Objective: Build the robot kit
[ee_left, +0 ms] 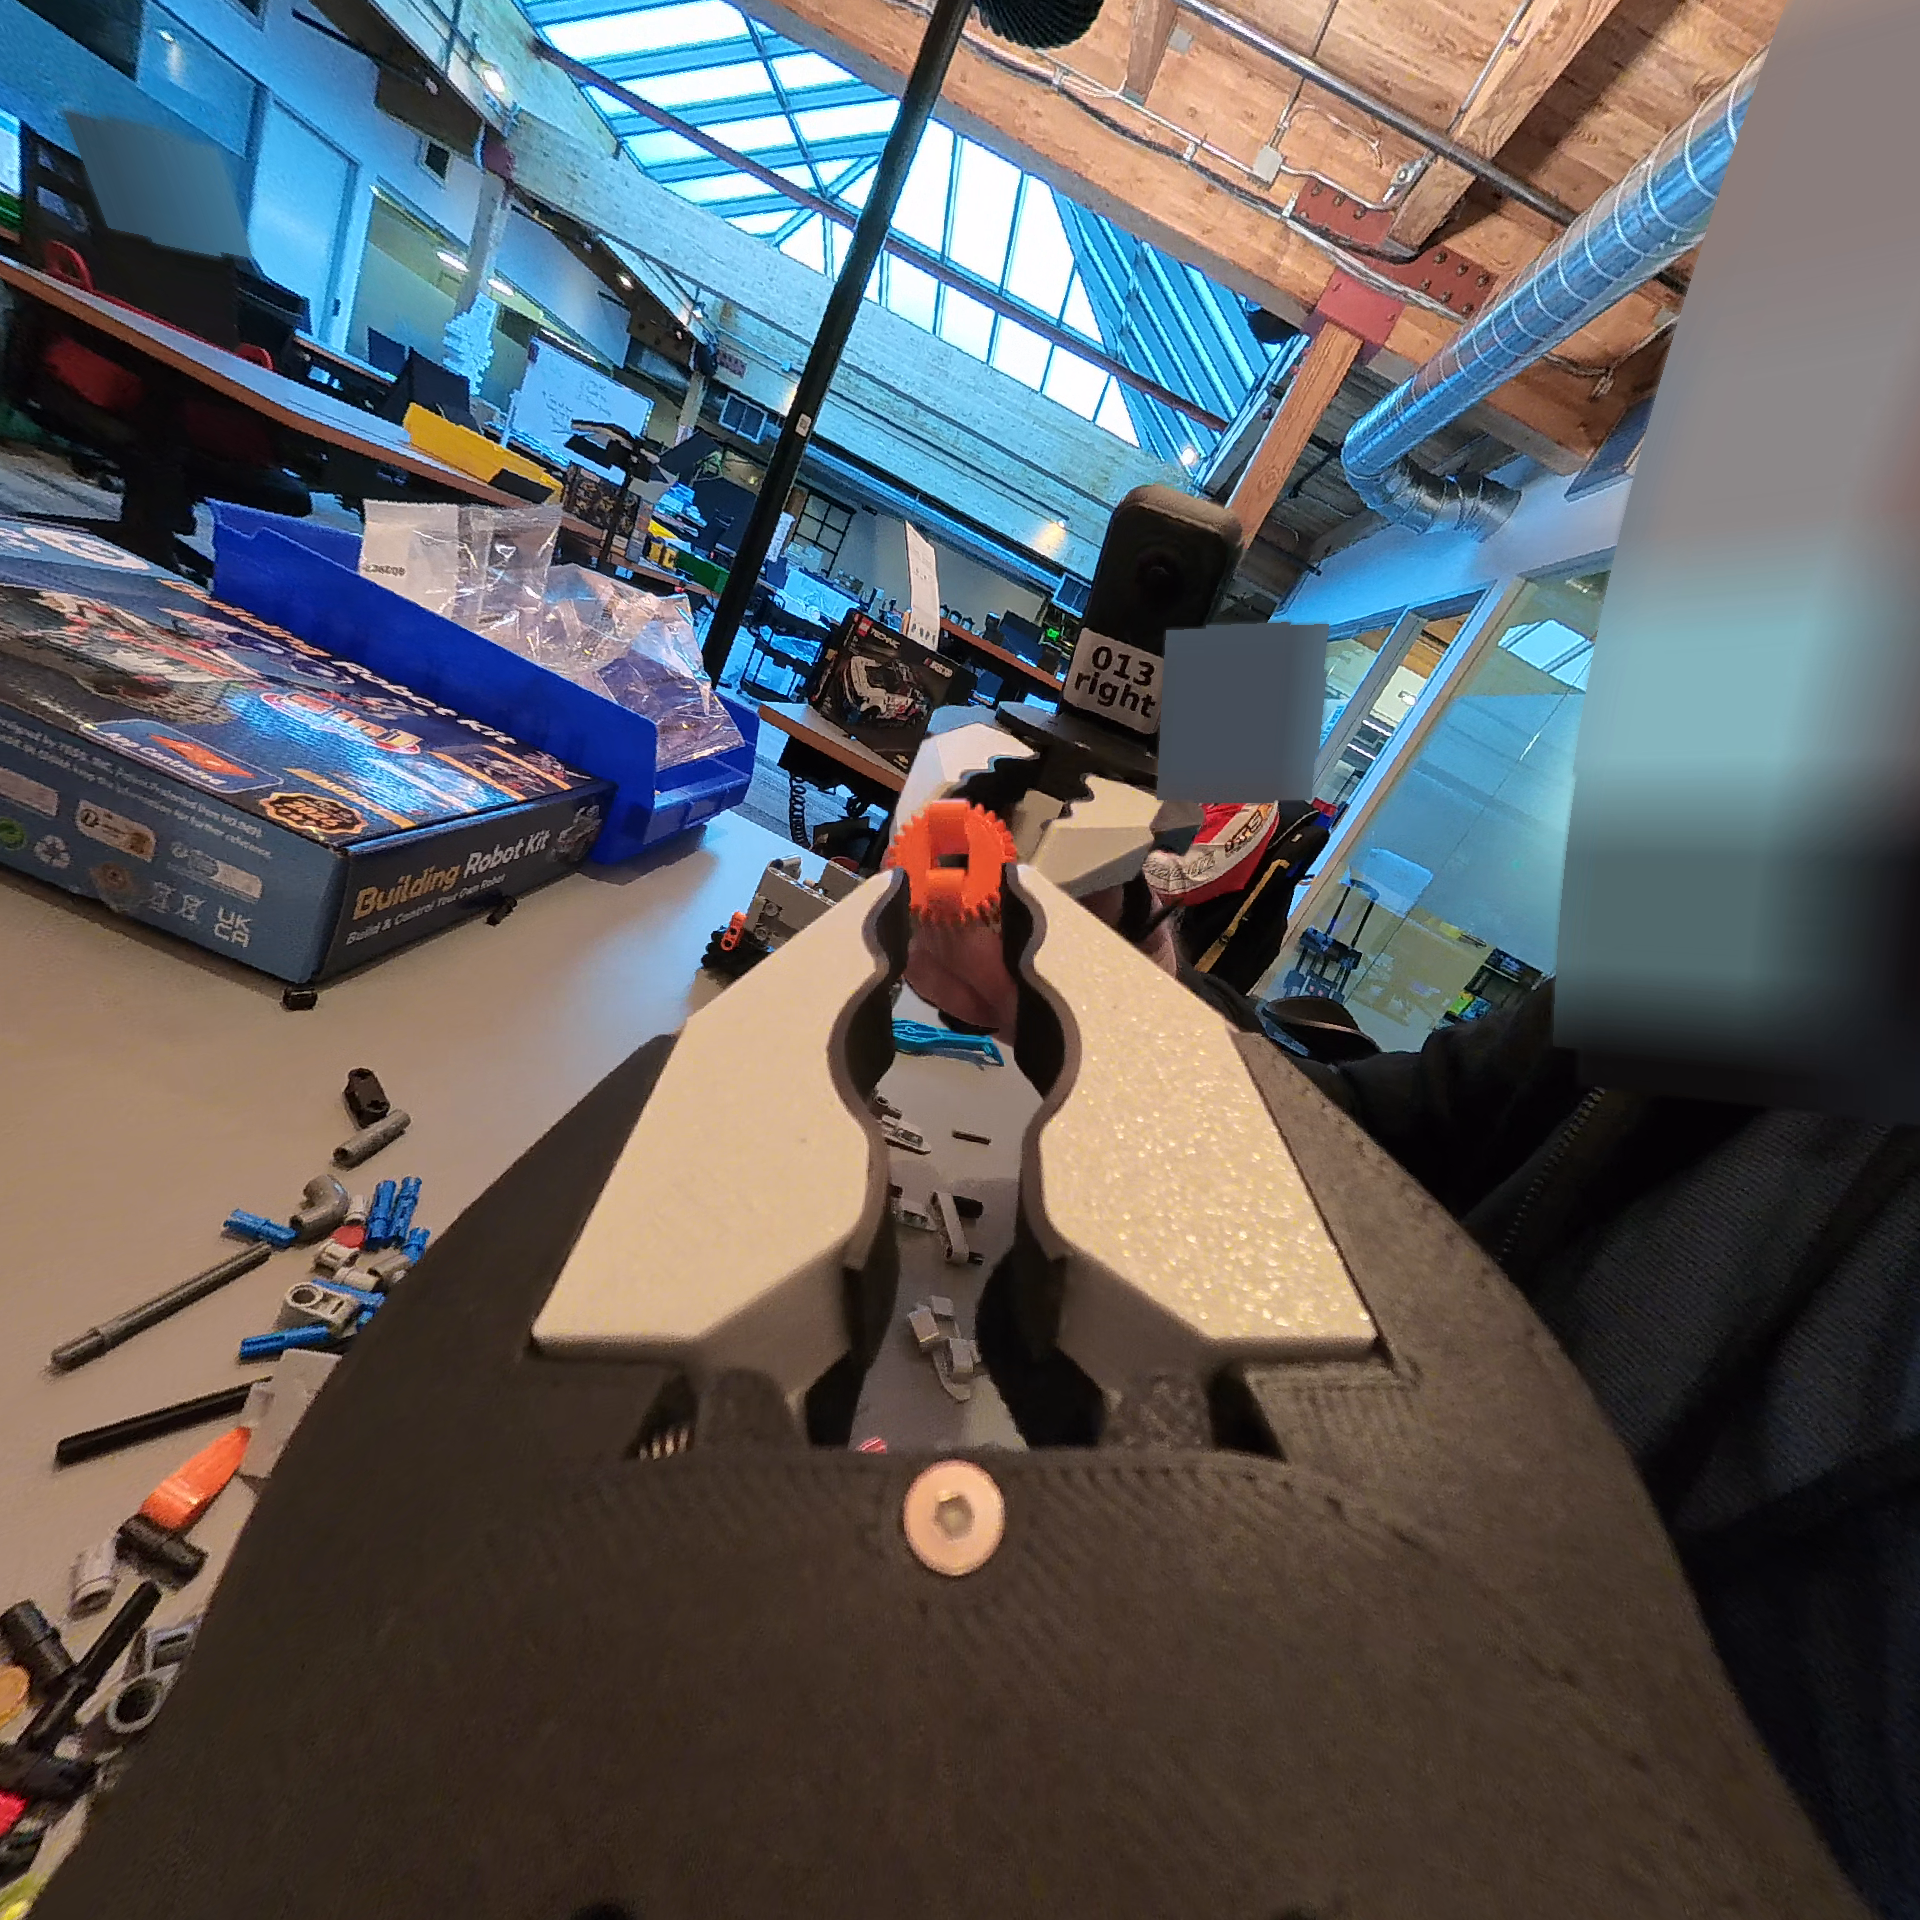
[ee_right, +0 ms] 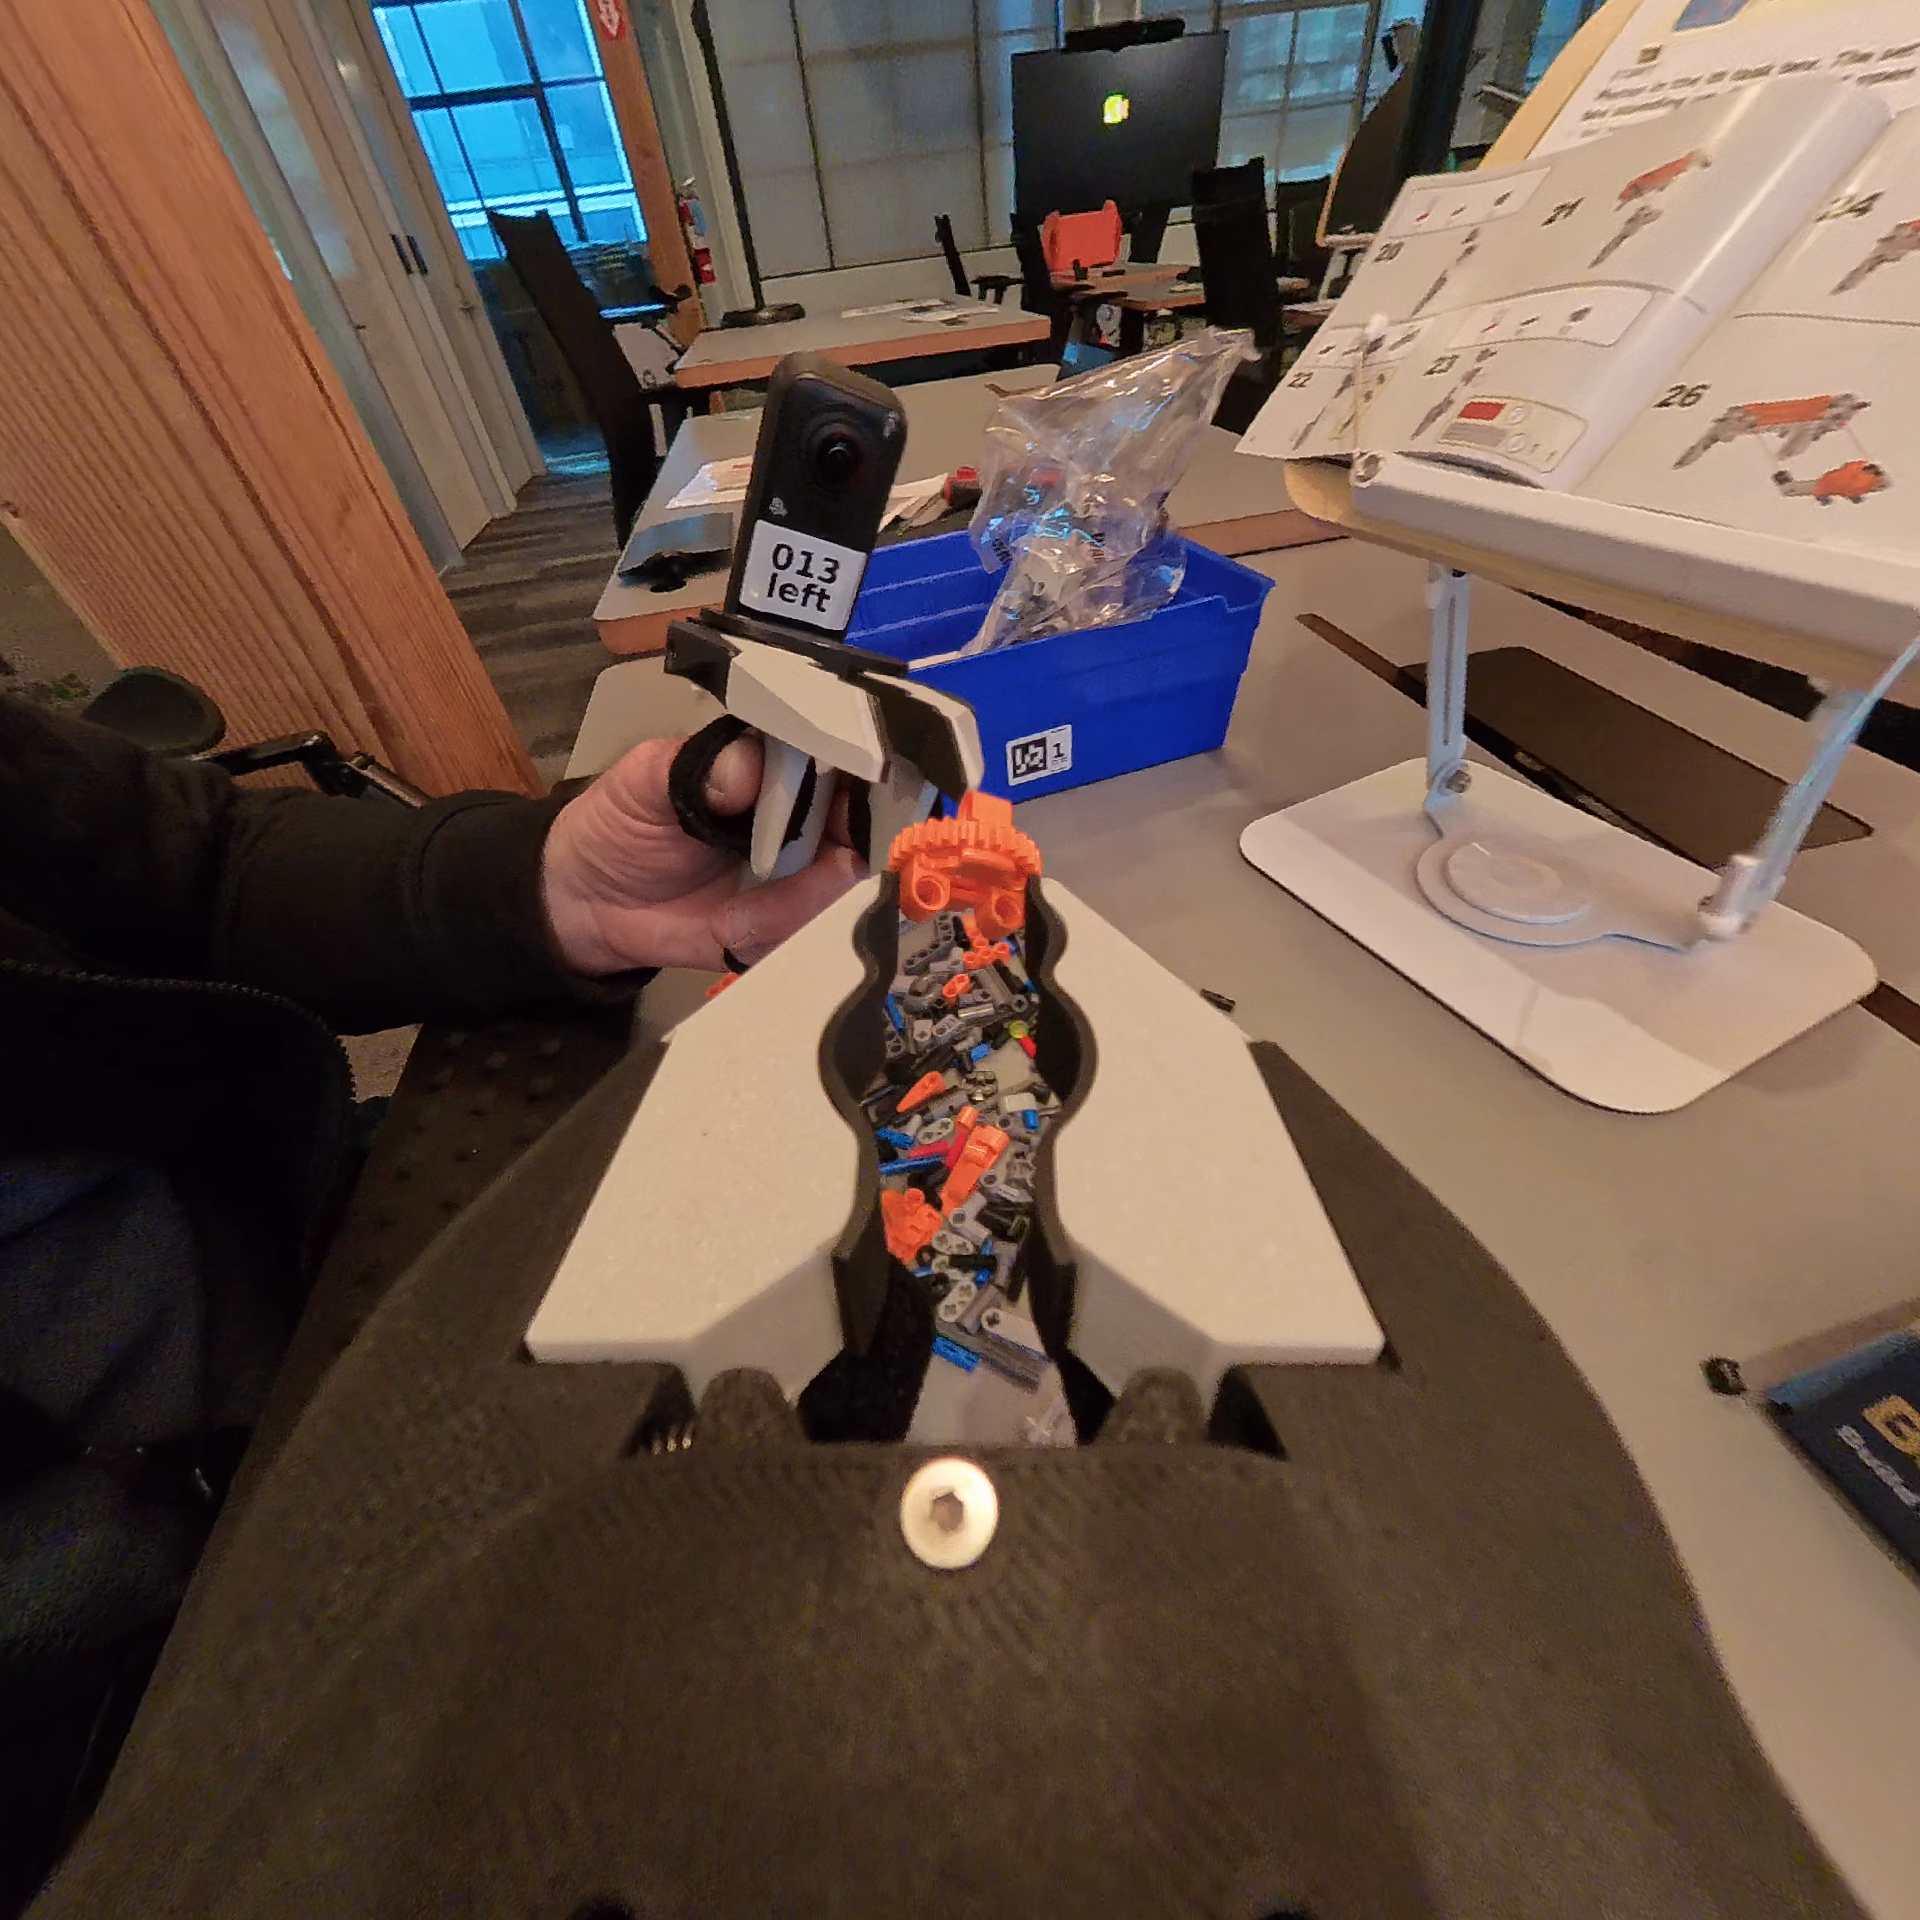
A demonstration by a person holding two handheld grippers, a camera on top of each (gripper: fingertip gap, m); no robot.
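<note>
Orange toothed plastic gear assembly, mid-frame, is pinched between left gripper and right gripper jaws; uneven squeezing could pop it loose.

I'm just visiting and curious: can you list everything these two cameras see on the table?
Orange gear assembly: one, orange, pinched at the tips of both grippers, above the table.
Loose building pieces: many, blue, grey, black and orange, scattered on the table.
Kit box: one, blue, lying flat at far left.
Bin: one, blue, holding clear plastic bags.
Instruction booklet: one, white, open on a white stand.
Table: one, light grey.
Left gripper: grey fingers, shut on the gear assembly.
Right gripper: same, shut on it.
</note>
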